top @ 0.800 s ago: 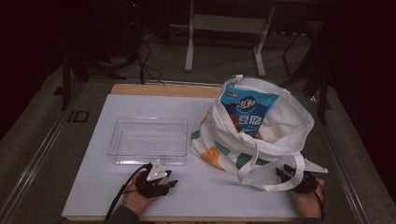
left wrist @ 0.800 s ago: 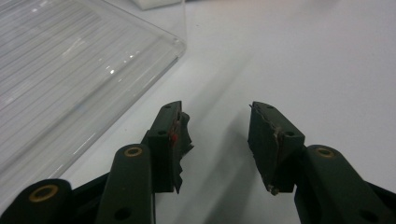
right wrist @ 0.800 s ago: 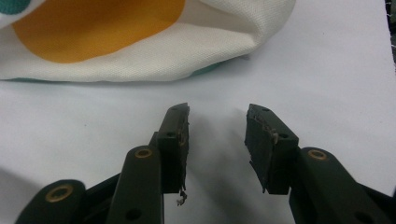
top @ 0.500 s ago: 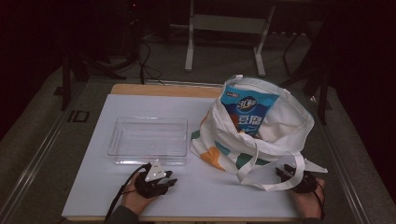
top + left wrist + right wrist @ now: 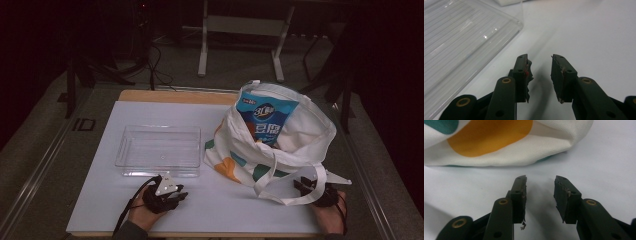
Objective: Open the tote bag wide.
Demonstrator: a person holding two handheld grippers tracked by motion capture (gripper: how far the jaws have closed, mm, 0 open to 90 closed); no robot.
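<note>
1. Nothing has been moved yet, as far as the table shows. The clear tray [image 5: 159,150] at centre-left holds nothing, and the tote bag [image 5: 280,145] at right-centre is full, with a blue snack packet [image 5: 264,120] standing up out of its mouth.
2. The likely job is to unpack the bag into the tray. All of it is left: open the bag's mouth, take out the packet and whatever lies under it, and set each thing in the tray.
3. The bag leans on the white table [image 5: 150,112], its mouth facing up and far. One strap [image 5: 280,192] loops down to the near side, close to the right gripper [image 5: 306,186].
4. The left gripper [image 5: 175,193] sits low at the near edge, just near of the tray's near wall. Its jaws are spread with nothing between them; in the left gripper view they point past the tray's corner [image 5: 520,22] over bare table.
5. The right gripper lies low at the near right, pointing left toward the bag's base. Its jaws are spread and hold nothing; in the right gripper view the bag's cloth [image 5: 511,147] lies just ahead, apart from the tips.
6. Both hands rest at the near edge, forearms barely in frame.
</note>
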